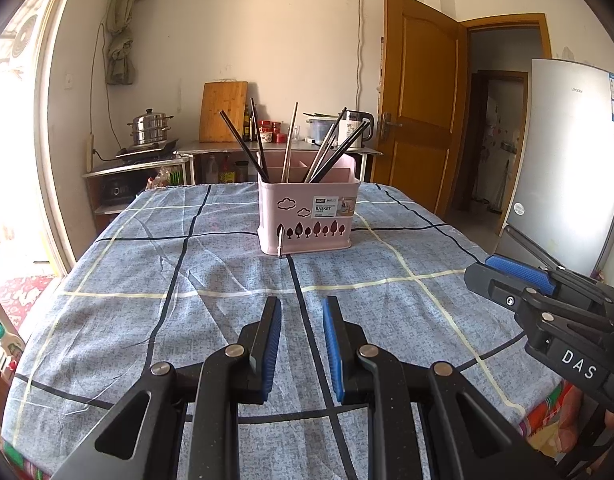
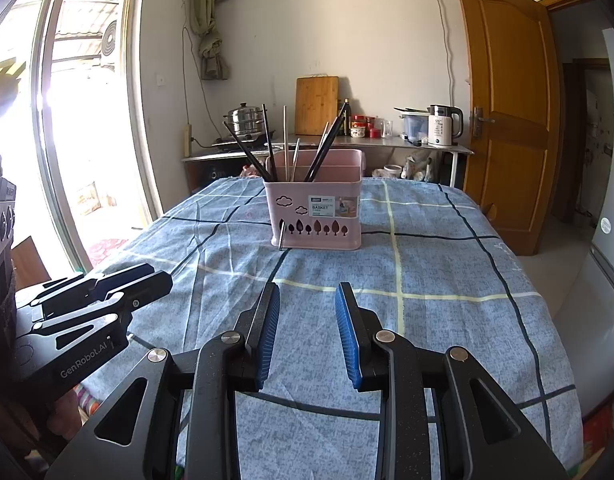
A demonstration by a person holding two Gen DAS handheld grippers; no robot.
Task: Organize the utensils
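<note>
While both sit parted and empty, left gripper (image 1: 302,312) and right gripper (image 2: 307,298), well short of pink basket (image 1: 307,216) ahead on table (image 1: 147,280): thin, stiff, light, likely slippery chopsticks (image 1: 243,144), best pinched near upper ends.

Both tools are matte black, faintly speckled linkages with silver round rivets at the pivots and ribbed blue pads lining the jaws. The left gripper (image 1: 302,308) bears white "GenRobot.AI" lettering on its side; the right gripper (image 2: 307,294) bears white "DAS" lettering and small screws.
</note>
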